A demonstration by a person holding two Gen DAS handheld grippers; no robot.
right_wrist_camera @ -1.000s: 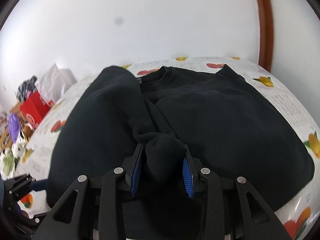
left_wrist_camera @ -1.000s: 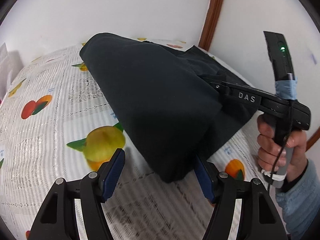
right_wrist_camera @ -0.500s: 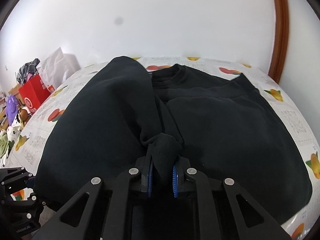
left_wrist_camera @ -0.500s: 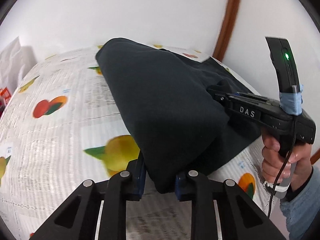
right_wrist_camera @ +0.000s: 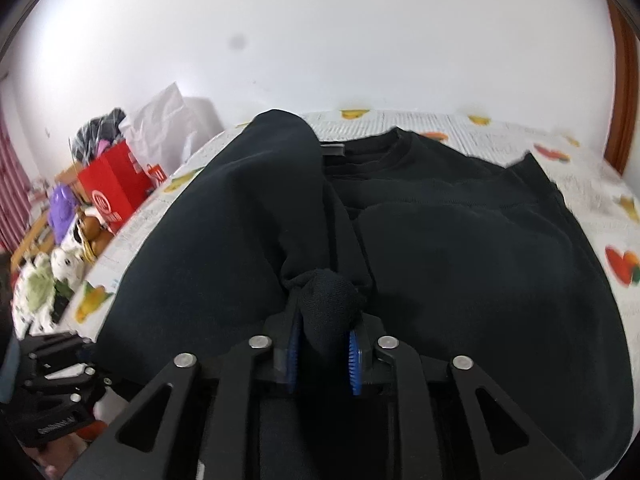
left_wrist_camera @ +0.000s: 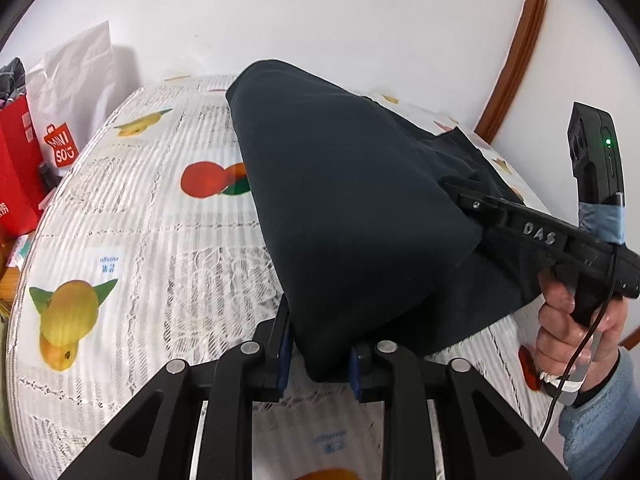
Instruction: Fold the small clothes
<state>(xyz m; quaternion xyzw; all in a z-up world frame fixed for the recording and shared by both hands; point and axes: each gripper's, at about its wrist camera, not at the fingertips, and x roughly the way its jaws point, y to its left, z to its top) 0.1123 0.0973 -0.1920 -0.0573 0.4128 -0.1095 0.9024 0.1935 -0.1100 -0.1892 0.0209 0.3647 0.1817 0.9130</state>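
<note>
A black sweatshirt (left_wrist_camera: 340,200) lies on the fruit-print tablecloth (left_wrist_camera: 140,240), its left side raised into a tent. My left gripper (left_wrist_camera: 318,354) has the near hem corner between its blue pads, which press on it while the jaws are opening slightly. In the right wrist view my right gripper (right_wrist_camera: 324,356) pinches a bunched fold of the sweatshirt (right_wrist_camera: 460,260), its jaws also opening a little around the wad. The right gripper's body (left_wrist_camera: 520,228) shows in the left wrist view, held by a hand (left_wrist_camera: 572,332), with its tips buried in cloth.
A red shopping bag (left_wrist_camera: 16,168) and a white bag (left_wrist_camera: 76,80) stand beyond the table's left edge. Stuffed toys and clutter (right_wrist_camera: 48,272) lie further left. A white wall and a brown wooden frame (left_wrist_camera: 516,48) close off the back and right.
The left jaws, wide apart a second ago, closed on the hem corner. The right jaws tightened on the bunched fold. Both grippers then moved sideways with the cloth raised.
</note>
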